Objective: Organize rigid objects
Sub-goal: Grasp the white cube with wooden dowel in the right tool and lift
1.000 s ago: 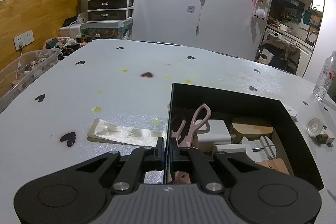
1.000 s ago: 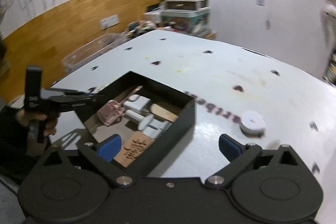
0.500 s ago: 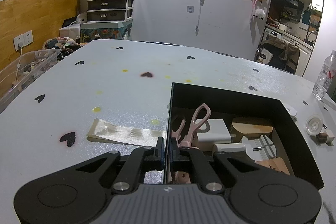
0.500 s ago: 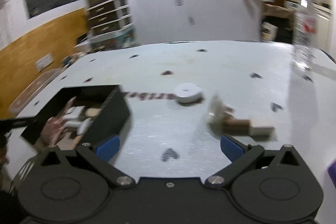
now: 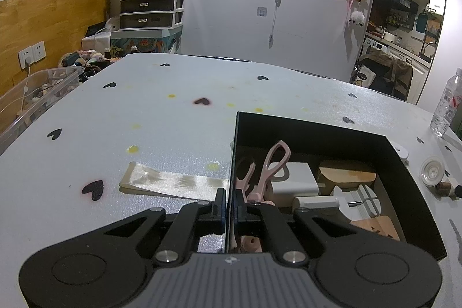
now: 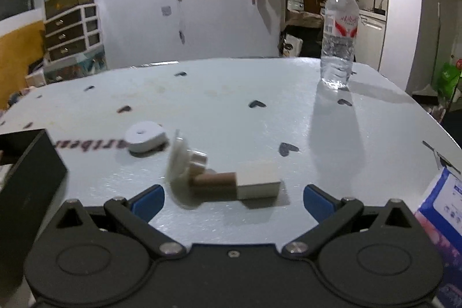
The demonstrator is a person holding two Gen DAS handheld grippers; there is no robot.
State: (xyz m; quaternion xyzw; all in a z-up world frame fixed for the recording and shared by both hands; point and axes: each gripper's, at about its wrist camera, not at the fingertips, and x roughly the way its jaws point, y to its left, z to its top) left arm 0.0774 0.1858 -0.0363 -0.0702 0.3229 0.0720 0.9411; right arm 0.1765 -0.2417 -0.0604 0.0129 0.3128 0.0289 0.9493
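the open black rectangular box (image 5: 317, 129) sits on the pale grey heart-printed tabletop (image 5: 144, 111) and already holds much of the load: pink-handled scissors (image 5: 271, 166), a white square charger block (image 5: 291, 178), a rounded wooden piece (image 5: 346, 175), a white ribbed plastic part (image 5: 363, 201) and an engraved wooden tile (image 5: 378, 227); the left gripper (image 5: 228, 207) has its fingers pinched together on the box's near left wall, apparently steadying it; outside the box, to its right, several things wait: a small assembly of a clear round plastic disc, a brown wooden cylinder and a cream rectangular block (image 6: 228, 178), lying close between the blue pads of the right gripper (image 6: 233, 198), whose fingers stand wide apart and grip nothing; just beyond it rests a white round puck-like disc (image 6: 145, 136); further off stands a clear plastic water bottle with a red label (image 6: 340, 33), and a blue-and-white packet (image 6: 439, 210) lies at the right edge; judging by this, the sorting is well past halfway, with the block assembly and the white disc left to go in; a strip of shiny cream ribbon (image 5: 173, 181) lies left of the box.
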